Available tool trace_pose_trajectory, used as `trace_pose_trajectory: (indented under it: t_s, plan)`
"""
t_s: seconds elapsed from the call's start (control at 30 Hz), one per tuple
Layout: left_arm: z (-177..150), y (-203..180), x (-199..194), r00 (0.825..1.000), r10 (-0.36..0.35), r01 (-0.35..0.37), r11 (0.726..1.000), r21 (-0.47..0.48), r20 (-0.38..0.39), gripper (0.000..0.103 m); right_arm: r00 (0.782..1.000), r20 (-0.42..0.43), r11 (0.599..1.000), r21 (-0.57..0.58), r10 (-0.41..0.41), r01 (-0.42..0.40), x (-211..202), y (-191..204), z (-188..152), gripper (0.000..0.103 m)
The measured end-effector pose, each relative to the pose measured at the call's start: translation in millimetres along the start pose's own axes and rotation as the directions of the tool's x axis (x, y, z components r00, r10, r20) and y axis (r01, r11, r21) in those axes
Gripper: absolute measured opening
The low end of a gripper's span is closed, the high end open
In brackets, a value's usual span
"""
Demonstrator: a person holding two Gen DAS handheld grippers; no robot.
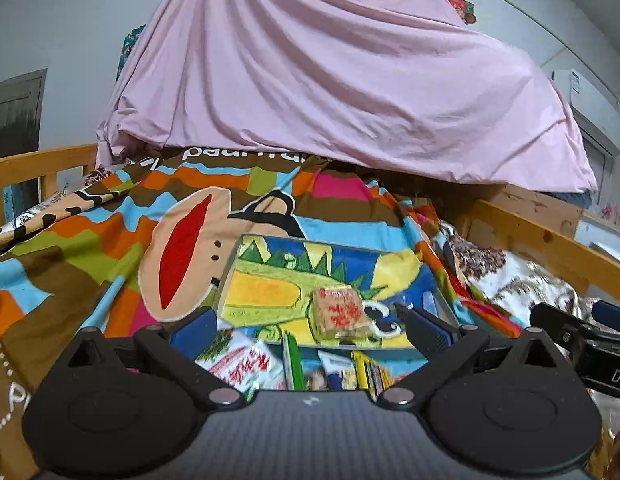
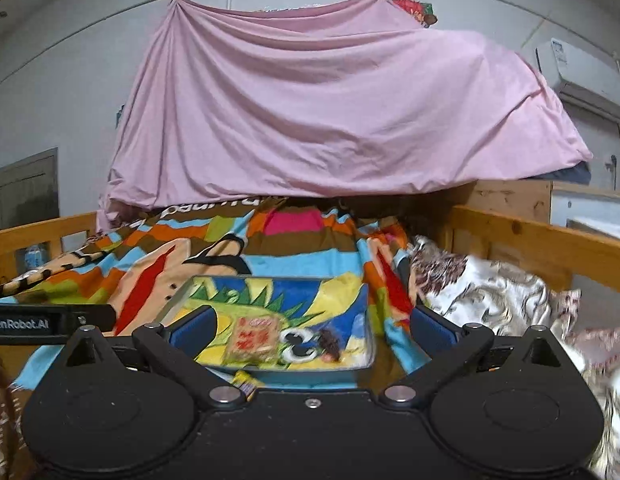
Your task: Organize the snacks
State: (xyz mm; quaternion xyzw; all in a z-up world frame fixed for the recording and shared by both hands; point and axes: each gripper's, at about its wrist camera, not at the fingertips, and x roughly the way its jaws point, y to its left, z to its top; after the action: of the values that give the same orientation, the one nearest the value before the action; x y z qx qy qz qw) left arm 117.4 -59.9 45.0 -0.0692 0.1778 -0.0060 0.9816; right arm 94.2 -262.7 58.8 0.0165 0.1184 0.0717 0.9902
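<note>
Nearest, both hand-held grippers are spread wide with nothing between the blue pads: left hand-held gripper (image 1: 310, 330), right hand-held gripper (image 2: 310, 330). Just under the left one, a loose pile of printed snack packets (image 1: 246, 364) lies on the bed, partly hidden by the tool body. Beyond, a shallow rectangular tray lined with a bright crocodile-print cloth (image 1: 270, 280) holds one small tan square snack packet with red print (image 1: 341, 312) and a dark brown lump (image 2: 329, 344), blurred, can't identify. Risks, judged: soft colourful striped monkey-print blanket (image 1: 110, 240) underneath may let the tray tip when pushed; crinkly packets may slip from the pads; frames are blurry, so aim may miss. Pink draped sheet (image 1: 329, 80) behind, irrelevant.
</note>
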Motion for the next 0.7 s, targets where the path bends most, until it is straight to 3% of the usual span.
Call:
trace_pose_trajectory:
  t_s: [0.37, 0.7]
  plan:
    - [-33.3, 17.3, -35.5, 1.000, -0.014, 0.015, 0.998, 0.057, -0.022, 0.103, 0.997, -0.080, 0.999, -0.047, -0.012, 0.008, -40.1, 14.9, -27.9, 0.102]
    - [-52.7, 44.8, -34.5, 0.992, -0.027, 0.028, 1.000, 0.008, -0.121, 0.103, 0.983, -0.185, 0.995, -0.099, -0.003, -0.016, -29.6, 27.4, -41.3, 0.102]
